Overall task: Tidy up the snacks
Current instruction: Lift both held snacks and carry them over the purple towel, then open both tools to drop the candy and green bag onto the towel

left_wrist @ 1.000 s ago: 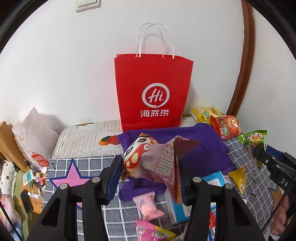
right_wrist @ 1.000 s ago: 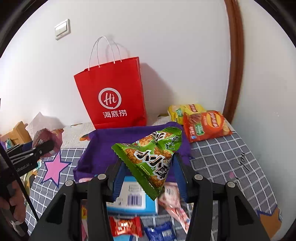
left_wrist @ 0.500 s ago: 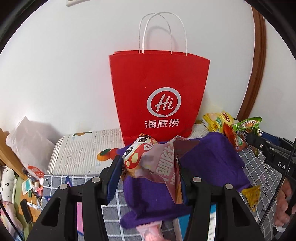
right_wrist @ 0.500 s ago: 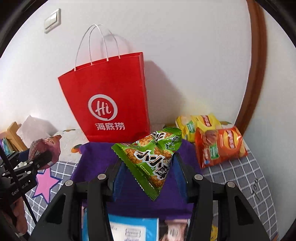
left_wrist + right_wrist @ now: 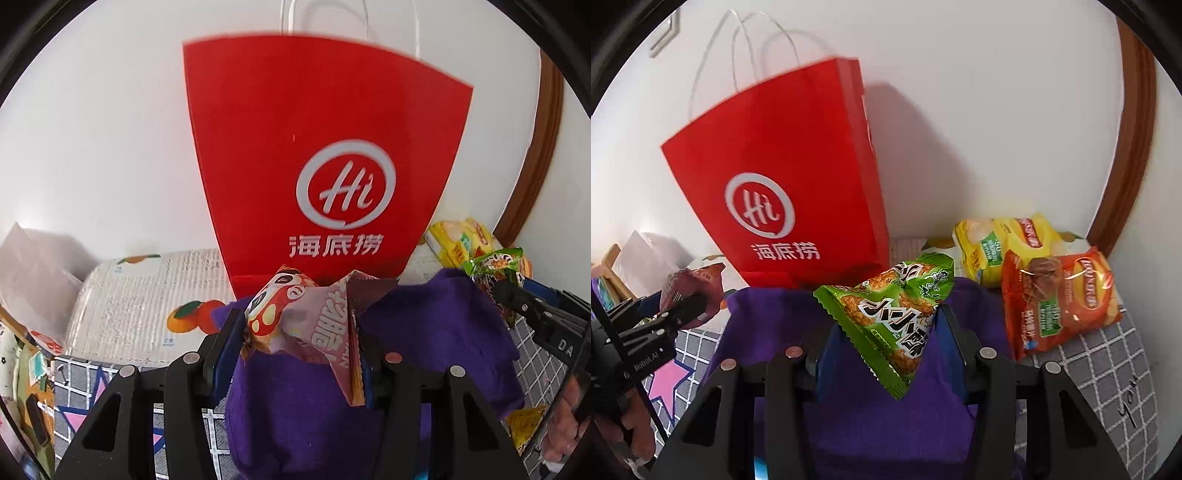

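Claws both loaded. Left claw (image 5: 301, 341) is clamped on a pink packet (image 5: 306, 325) with a panda face, held in the air just before the red bag (image 5: 325, 155). Right claw (image 5: 886, 343) is clamped on a green packet (image 5: 894, 310), also lifted, to the right of the bag's base. Bag stands upright against the white wall (white cord handles up). Purple cloth (image 5: 886, 424) lies under both claws on a grey checked cover (image 5: 1108, 354). Yellow chip bag (image 5: 1001, 243) and orange chip bag (image 5: 1060, 295) lie touching, at the right near the wall.
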The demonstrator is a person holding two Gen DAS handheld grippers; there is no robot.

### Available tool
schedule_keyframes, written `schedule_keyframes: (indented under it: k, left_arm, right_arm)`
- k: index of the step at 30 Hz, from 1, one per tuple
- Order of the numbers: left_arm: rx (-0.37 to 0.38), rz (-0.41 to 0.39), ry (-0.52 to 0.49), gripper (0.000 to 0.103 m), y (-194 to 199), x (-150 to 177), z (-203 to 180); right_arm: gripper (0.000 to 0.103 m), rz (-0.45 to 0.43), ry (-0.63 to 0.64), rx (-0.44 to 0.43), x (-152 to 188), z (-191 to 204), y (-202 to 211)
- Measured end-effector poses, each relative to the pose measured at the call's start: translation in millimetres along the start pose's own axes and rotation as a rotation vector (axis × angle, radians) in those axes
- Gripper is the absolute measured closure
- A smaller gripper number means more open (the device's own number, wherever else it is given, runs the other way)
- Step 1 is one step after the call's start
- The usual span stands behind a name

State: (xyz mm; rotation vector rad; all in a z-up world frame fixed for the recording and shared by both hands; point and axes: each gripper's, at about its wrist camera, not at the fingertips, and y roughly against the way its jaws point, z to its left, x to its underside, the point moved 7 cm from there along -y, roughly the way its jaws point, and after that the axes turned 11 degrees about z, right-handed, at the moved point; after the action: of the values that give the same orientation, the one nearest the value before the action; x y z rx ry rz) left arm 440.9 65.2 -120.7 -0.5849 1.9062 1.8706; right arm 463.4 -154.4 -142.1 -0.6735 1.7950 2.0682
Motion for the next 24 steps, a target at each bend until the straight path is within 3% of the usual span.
schedule_keyframes:
  k: [16,24]
  left_arm:
    - [0.025,0.172,0.042,0.053,-69.8,16.7,6.2]
    - [0.025,0.184,0.030,0.051,-78.9,21.0,0.7]
  right_arm:
    - [0.054,0.202,0.006,0.032,21.2,-26.6,-76.7]
    - [0.053,0.222,-0.007,0.026,24.3,-31.6,-87.8]
